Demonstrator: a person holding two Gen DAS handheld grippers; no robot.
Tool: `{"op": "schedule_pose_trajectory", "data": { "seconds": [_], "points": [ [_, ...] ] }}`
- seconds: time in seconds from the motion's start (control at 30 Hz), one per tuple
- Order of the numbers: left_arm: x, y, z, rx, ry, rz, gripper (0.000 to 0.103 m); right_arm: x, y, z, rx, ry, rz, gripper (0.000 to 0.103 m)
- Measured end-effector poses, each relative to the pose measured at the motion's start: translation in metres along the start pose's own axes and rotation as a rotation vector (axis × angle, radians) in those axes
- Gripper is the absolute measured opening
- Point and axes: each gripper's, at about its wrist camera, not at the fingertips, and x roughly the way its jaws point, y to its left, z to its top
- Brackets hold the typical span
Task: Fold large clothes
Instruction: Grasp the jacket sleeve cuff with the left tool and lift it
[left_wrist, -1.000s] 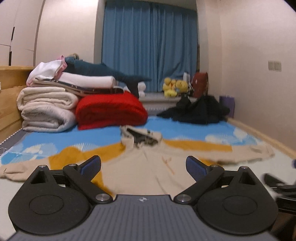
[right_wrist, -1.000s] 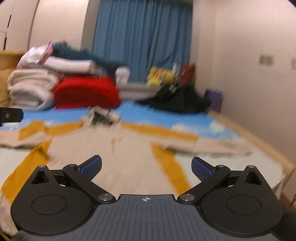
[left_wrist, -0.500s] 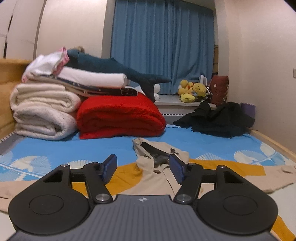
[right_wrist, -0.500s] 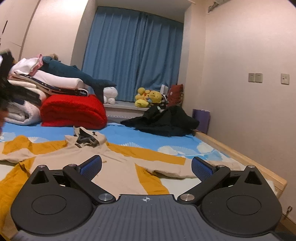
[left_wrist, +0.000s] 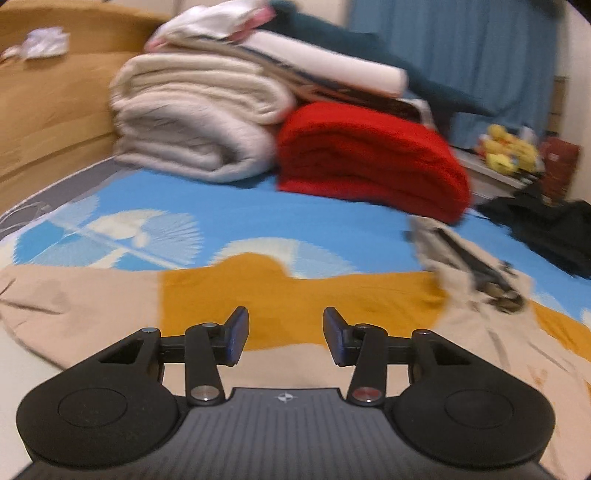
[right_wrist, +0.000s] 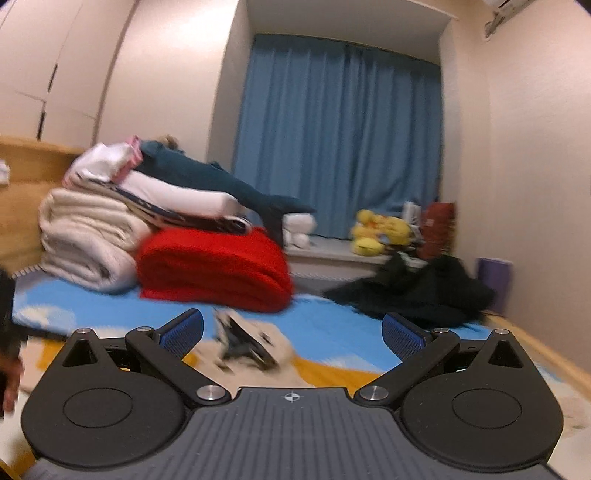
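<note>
My left gripper (left_wrist: 286, 341) hovers low over the mustard-yellow sleeve panel of the beige-and-mustard hooded garment (left_wrist: 295, 302), its blue-padded fingers (left_wrist: 236, 336) parted by a moderate gap and holding nothing. Half a second ago it faced the hood; now it has swung leftward, so the sleeve lies just ahead and the hood (left_wrist: 469, 266) sits off to the right. The jaws are a little wider apart than they were then.

My right gripper (right_wrist: 291, 332) is spread wide and empty, as it was half a second ago, and has dropped closer to the garment, whose crumpled hood (right_wrist: 251, 343) now shows between the fingers.

The garment lies spread flat on the blue-and-white patterned bed cover (left_wrist: 240, 206). Beyond it, a folded red blanket (left_wrist: 369, 158) rests beside stacked cream quilts (left_wrist: 192, 122); a heap of black clothing (right_wrist: 417, 291) lies to the right, before the blue curtain (right_wrist: 340, 133).
</note>
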Motion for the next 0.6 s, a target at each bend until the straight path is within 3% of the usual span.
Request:
{"op": "schedule_pose_trajectory", "data": {
  "seconds": [0.1,0.23,0.3,0.47,0.6],
  "points": [
    [0.008,0.041,0.009,-0.08,0.019,0.064,0.049,0.041,0.019,0.004,-0.009,-0.002,0.049,0.102],
    [0.018,0.106,0.007,-0.227,0.052,0.159,0.05,0.074,0.03,-0.016,0.015,0.027,0.114,0.101],
    [0.024,0.139,0.003,-0.299,0.07,0.198,0.051,0.086,0.034,-0.023,0.049,0.092,0.151,0.089],
    [0.039,0.216,-0.014,-0.463,0.11,0.303,0.052,0.097,0.044,-0.028,0.055,0.114,0.218,0.085],
    [0.046,0.262,-0.028,-0.569,0.143,0.347,0.052,0.103,0.047,-0.033,0.049,0.1,0.239,0.079]
  ]
}}
